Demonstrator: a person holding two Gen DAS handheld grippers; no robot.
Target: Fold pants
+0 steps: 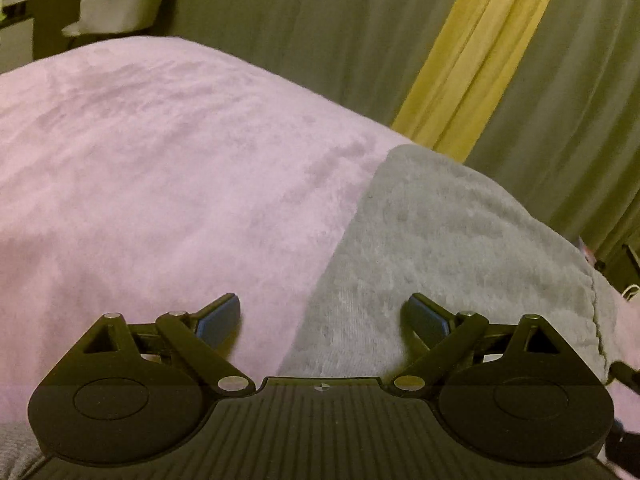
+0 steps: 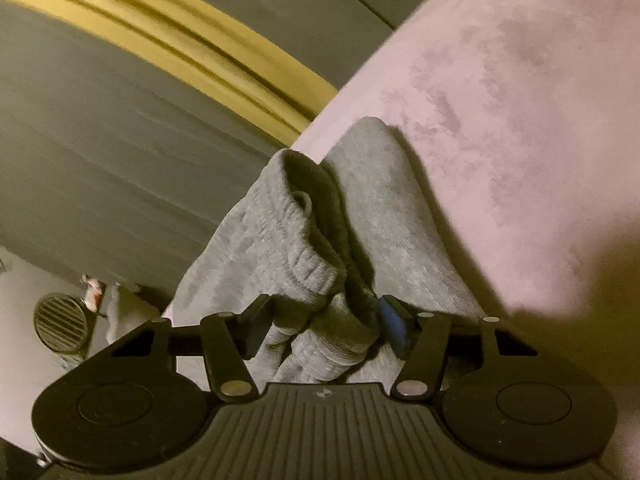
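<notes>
Right tool [image 2: 322,326], tilted downward, has bunched grey knit pants [image 2: 288,240] between its fingers; whether it's squeezing them, can't tell. Left tool [image 1: 324,316] hangs released, angled down over the pink fuzzy bed blanket [image 1: 160,160], pants at 2 o'clock.

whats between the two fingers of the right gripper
In the right wrist view, a bunched fold of the grey pants, near the ribbed waistband, sits between the right gripper's fingers, on the pink blanket.

The pants [image 2: 304,240] run under the right gripper [image 2: 324,326], their lower part hidden. Beside the pants, a ribbed round thing [image 2: 60,324] is too blurred to identify.
</notes>
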